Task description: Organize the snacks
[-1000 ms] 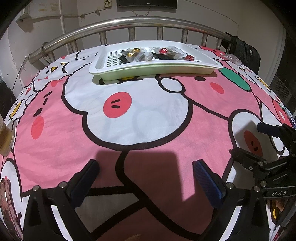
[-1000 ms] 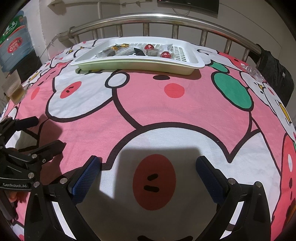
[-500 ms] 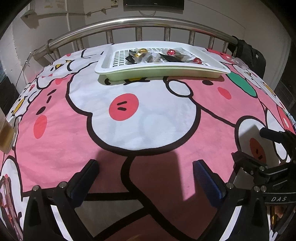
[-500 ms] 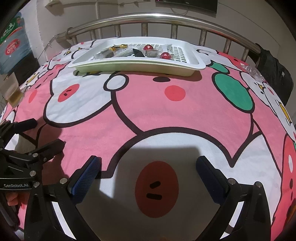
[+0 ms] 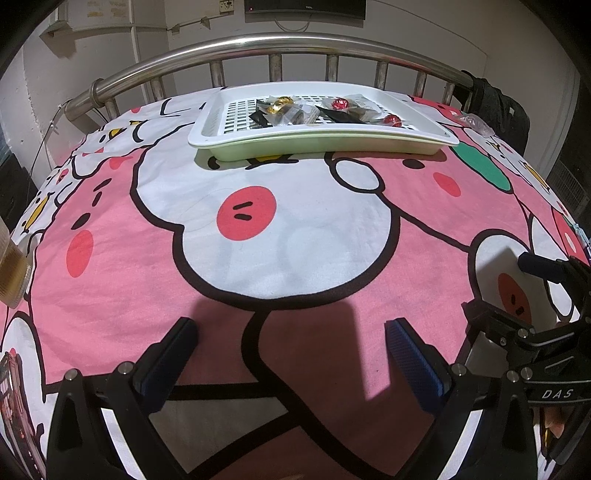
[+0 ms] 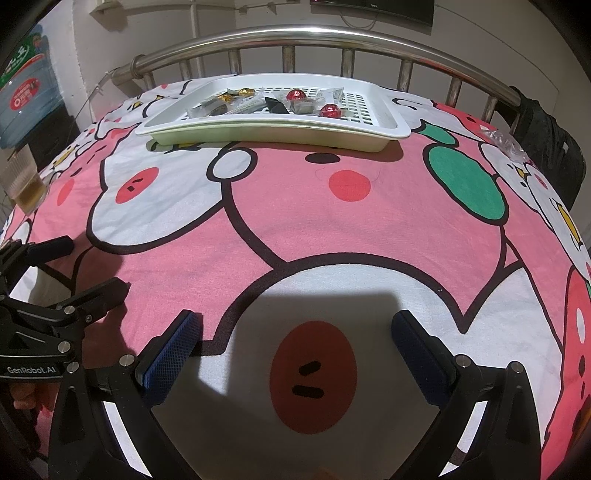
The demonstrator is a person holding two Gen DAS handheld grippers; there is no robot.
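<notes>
Both grippers, left gripper (image 5: 290,347) and right gripper (image 6: 295,339), still hover wide open and empty over the cartoon bedsheet (image 5: 295,229); they've crept slightly forward toward the snacks (image 6: 280,101), which stay piled in the white tray (image 6: 391,125) by the headboard rail.

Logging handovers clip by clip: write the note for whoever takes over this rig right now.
Left claw: open, empty, low over the pink cartoon bedsheet.
Right claw: open, empty, beside it over the same sheet.
Snacks: red foil balls, gold foil candies and wrapped sachets lie mixed in the white slotted tray at the far end by the metal bed rail.
Done: nothing visibly sorted; no snack is in either claw.
Left: reach the tray and organize its contents.
</notes>
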